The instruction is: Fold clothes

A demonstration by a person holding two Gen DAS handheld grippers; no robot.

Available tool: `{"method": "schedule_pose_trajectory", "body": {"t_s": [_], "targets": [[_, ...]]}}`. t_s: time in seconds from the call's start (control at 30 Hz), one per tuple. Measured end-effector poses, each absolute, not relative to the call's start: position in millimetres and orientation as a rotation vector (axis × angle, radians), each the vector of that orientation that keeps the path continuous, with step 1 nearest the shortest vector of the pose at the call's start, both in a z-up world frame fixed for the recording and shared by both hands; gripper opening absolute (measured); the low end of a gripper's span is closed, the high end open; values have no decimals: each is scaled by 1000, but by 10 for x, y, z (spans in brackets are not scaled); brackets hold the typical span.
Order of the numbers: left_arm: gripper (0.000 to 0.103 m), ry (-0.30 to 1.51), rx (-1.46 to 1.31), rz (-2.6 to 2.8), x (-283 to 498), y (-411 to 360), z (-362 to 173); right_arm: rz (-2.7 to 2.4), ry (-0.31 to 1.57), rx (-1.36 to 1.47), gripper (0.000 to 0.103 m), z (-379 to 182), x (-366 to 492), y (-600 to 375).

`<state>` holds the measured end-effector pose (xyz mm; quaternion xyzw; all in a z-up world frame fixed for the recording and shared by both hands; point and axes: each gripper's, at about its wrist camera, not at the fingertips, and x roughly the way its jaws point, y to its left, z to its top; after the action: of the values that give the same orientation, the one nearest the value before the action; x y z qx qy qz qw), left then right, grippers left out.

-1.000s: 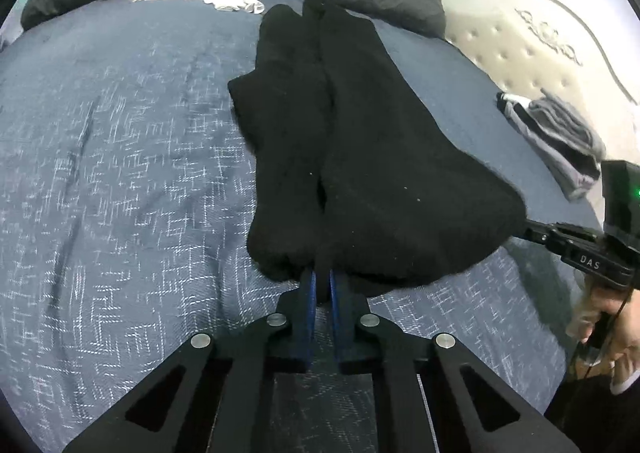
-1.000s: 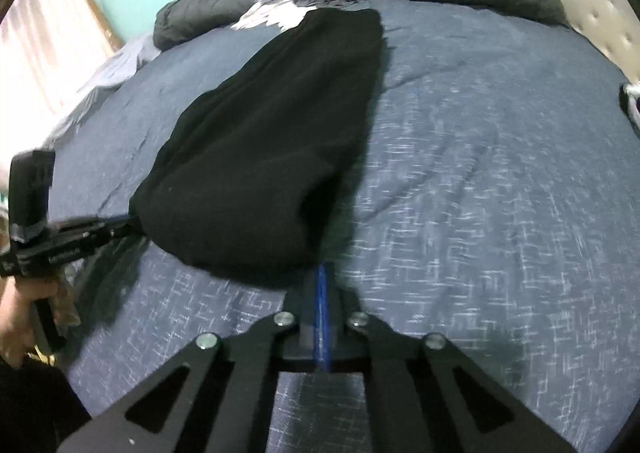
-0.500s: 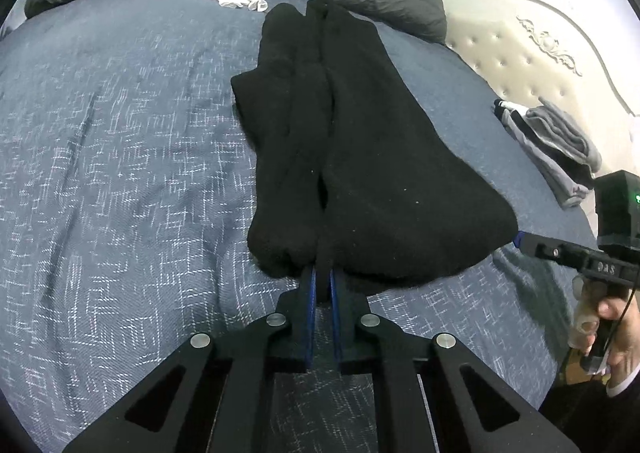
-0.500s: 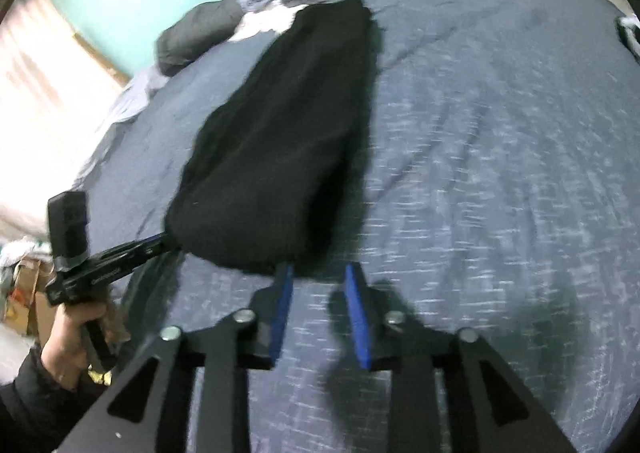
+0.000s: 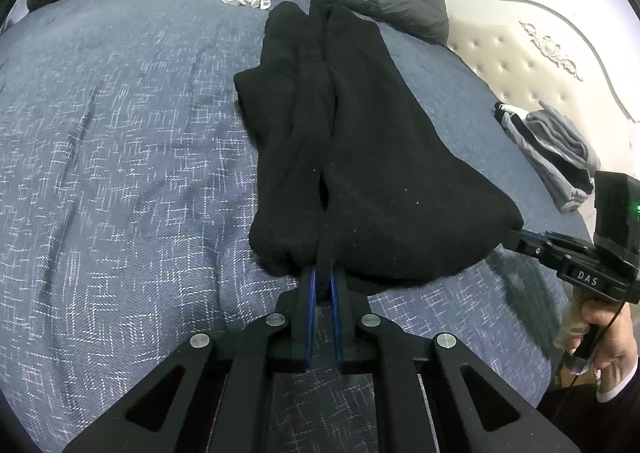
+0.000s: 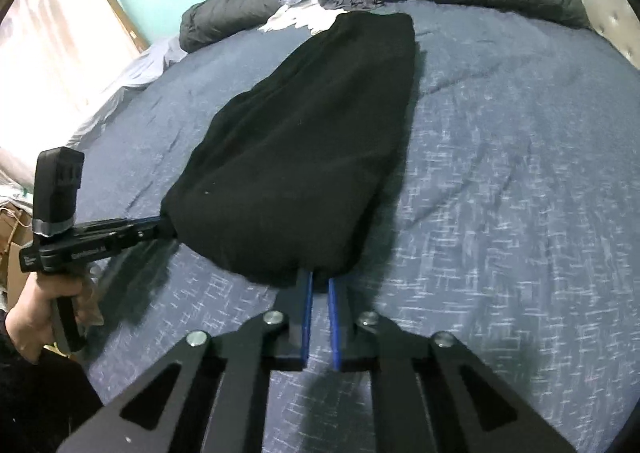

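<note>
A black garment [image 5: 360, 157] lies lengthwise on the blue bed [image 5: 120, 173], folded into a long strip. The left claw [image 5: 322, 277] pinches its near hem, fingers nearly together with cloth between them. The right claw [image 6: 318, 285] meets the hem's other corner (its tips vanish under the fabric, a narrow gap behind), so whether it grips cannot be told. Folded grey clothes [image 5: 556, 149] sit near the headboard.
</note>
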<state>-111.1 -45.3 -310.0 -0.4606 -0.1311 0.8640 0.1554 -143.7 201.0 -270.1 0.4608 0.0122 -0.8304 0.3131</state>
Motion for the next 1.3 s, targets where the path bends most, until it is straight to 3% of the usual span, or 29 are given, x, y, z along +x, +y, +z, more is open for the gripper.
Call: {"method": "schedule_pose_trajectory", "body": {"t_s": [0.33,0.57,0.73,0.8,0.9,0.97,1.0,1.1,1.17,1.3], "targets": [[8,-427,-1326,2479,-1026,-573,-3006,-2173,-89,1325,6,-2701,-1423,2174],[8,-492,-1222,2554,-1021,-795,-2664,-2214,-318,1279,8,-2472,-1517,2552],[8,-569,-1203,2548,-1336,-816,-2582,-2199,-421,1290,35,-2460,-1721,2543],[9,-598,-1207,2541,-1494,-821,-2581,-2182,-433,1291,36,-2438,-1843,2497],[19,-633,-1221,2515,-1785,-848,-2592,-2176,-384,1284,42,-2375,-2105,2393],[40,-644,-1232,2499,-1989,-856,-2582,-2166,-341,1287,47,-2329,-2346,2308],[43,-634,-1234,2496,-2107,-858,-2561,-2162,-319,1291,47,-2313,-2467,2275],[45,-627,-1240,2464,-2464,-852,-2500,-2149,-248,1298,47,-2277,-2855,2174],[53,-624,-1254,2458,-2700,-849,-2468,-2145,-226,1304,47,-2268,-3091,2126],[55,-580,-1277,2453,-3180,-795,-2397,-2120,-264,1331,61,-2295,-3560,2046]]}}
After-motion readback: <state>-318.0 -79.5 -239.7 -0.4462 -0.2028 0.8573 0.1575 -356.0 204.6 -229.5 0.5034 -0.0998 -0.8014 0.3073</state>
